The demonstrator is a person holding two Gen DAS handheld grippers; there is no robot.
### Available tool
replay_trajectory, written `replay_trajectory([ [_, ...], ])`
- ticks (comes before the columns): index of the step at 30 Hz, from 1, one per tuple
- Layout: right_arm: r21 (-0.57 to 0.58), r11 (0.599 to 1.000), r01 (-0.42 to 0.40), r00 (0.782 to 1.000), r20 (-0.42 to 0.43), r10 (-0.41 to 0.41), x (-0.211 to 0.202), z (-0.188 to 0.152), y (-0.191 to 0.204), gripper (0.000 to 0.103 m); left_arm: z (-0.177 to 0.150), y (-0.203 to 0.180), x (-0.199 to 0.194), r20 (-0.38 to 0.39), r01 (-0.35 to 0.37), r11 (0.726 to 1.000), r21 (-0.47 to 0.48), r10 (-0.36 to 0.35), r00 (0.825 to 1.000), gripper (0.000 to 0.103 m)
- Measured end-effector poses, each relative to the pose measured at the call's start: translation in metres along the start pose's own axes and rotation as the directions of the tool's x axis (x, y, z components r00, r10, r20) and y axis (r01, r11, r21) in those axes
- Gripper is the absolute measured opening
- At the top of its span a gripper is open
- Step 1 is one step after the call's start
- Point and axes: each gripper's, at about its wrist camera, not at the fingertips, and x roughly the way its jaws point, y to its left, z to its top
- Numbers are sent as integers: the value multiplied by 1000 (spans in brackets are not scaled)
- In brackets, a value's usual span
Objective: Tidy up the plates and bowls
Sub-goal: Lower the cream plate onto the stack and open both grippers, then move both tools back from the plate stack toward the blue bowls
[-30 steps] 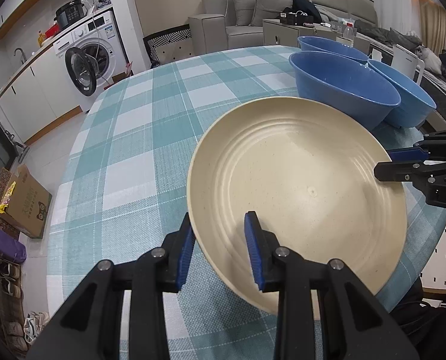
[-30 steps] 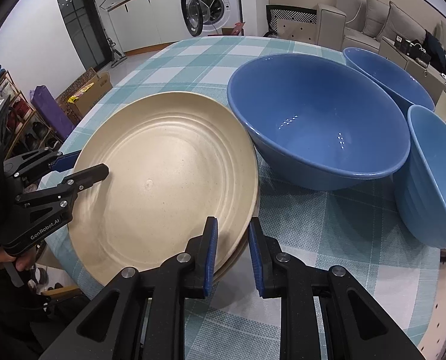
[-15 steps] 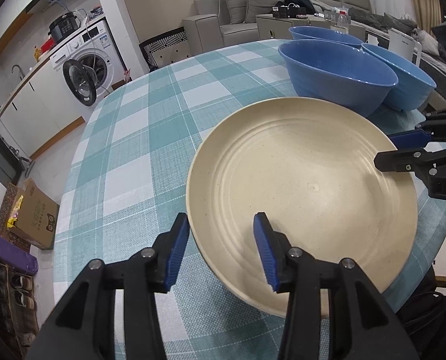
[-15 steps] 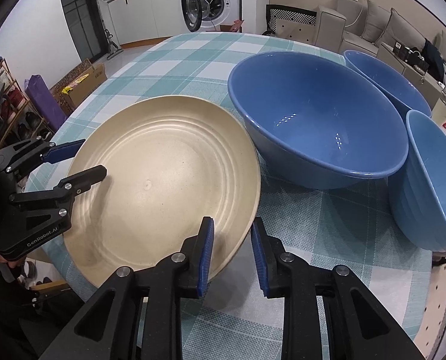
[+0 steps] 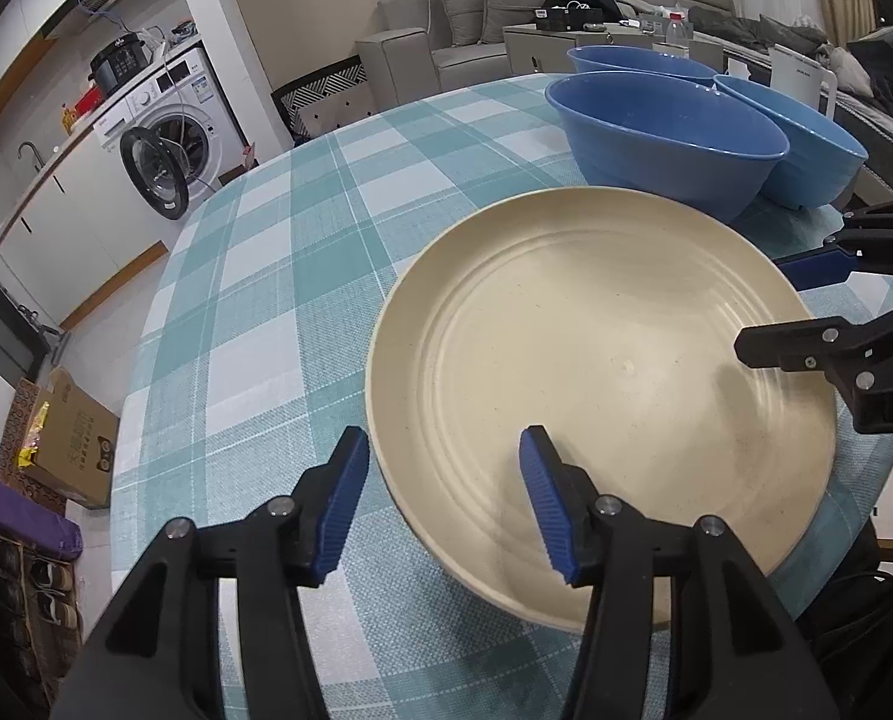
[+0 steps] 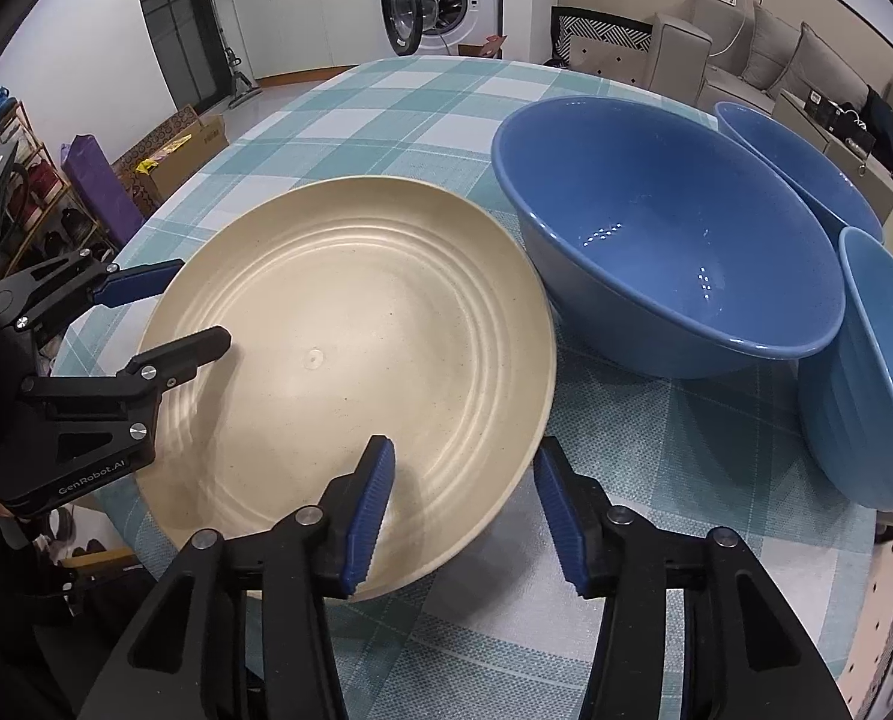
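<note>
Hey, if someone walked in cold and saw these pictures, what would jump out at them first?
A big cream plate sits at the near edge of the checked table, with the left gripper and right gripper both open, each straddling its rim. Just behind it cluster three blue bowls.

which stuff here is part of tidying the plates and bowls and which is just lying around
Part of the job: cream plate, big blue bowl, two smaller blue bowls, left tongs, right tongs.

Just lying about: washing machine, cardboard box, sofa, checked tablecloth.
</note>
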Motion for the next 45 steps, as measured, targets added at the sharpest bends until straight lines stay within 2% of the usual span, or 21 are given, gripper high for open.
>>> replay_trajectory([
  [3, 4, 1000, -1, 1000, 16, 1, -5, 1, -1, 69, 1, 2, -5, 14, 25, 1000, -17, -25, 1000, 55],
  [9, 8, 999, -37, 997, 71, 37, -24, 3, -3, 83, 3, 4, -17, 52, 82, 996, -42, -80, 995, 57],
  [13, 6, 999, -48, 994, 99, 48, -35, 5, -3, 87, 5, 1, -25, 80, 117, 992, -37, -114, 990, 59],
  [14, 6, 999, -51, 993, 106, 50, -37, 6, -3, 88, 5, 1, -27, 86, 120, 992, -35, -117, 989, 64],
  [15, 7, 998, -54, 992, 114, 53, -39, 6, -4, 90, 6, 0, -29, 95, 123, 992, -33, -120, 988, 76],
  [17, 10, 998, -59, 990, 128, 57, -43, 7, -5, 92, 6, -1, -35, 124, 120, 992, -29, -115, 986, 90],
  [18, 14, 998, -61, 989, 132, 58, -44, 7, -5, 93, 7, -1, -38, 138, 122, 992, -26, -117, 983, 93],
  [21, 24, 997, -73, 987, 147, 69, -48, 7, -8, 95, 9, -1, -42, 156, 141, 990, -24, -136, 978, 95],
  [25, 33, 996, -79, 983, 166, 72, -52, 7, -11, 99, 9, 1, -43, 167, 127, 991, -47, -118, 979, 101],
  [45, 52, 995, -82, 975, 209, 70, -69, 6, -21, 101, 12, 16, -49, 205, 123, 983, -133, -94, 974, 103],
])
